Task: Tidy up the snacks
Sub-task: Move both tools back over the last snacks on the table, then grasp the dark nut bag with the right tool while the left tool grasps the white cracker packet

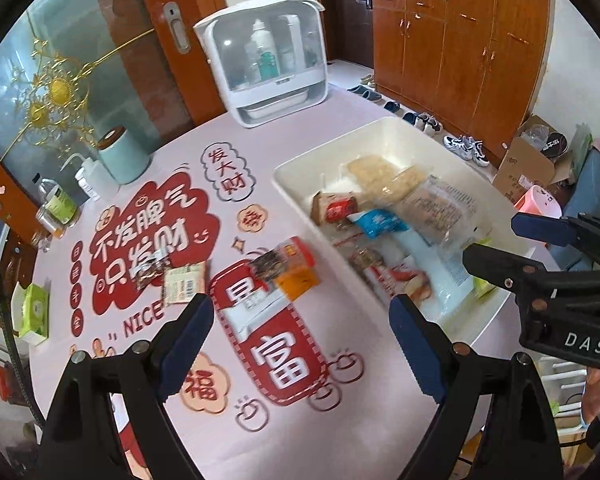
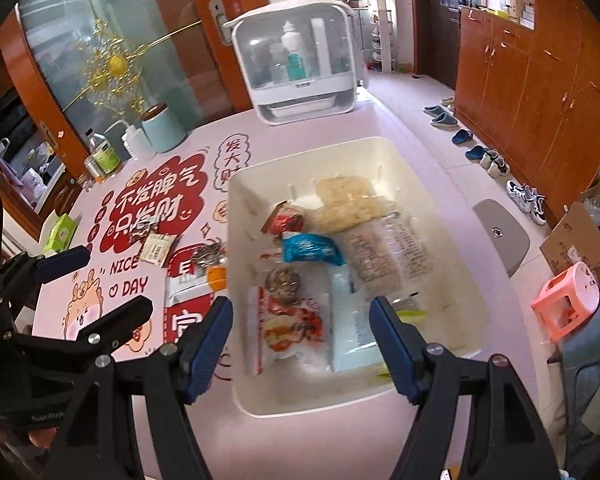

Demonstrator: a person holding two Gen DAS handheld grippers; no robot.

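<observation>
1. Inside the cream rectangular plastic bin (image 2: 452,216) on the pink printed table (image 1: 340,420) most packets already lie, among them a blue wrapped snack (image 2: 310,249).
2. Left of the bin, an orange-and-white packet (image 1: 278,280) and what look like two small sachets (image 1: 172,278) remain out.
3. Left claw (image 1: 302,344) and right claw (image 2: 302,344) hang released, holding nothing.

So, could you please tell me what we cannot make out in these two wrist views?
- Snack packets in the white bin: motion blur smears their print in both views.
- Orange-and-white packet: in the right wrist view the bin wall hides most of it.
- Small packets on the table: labels too small and blurred to read.
- Left gripper and right gripper: bodies cut off by the bottom edge.
</observation>
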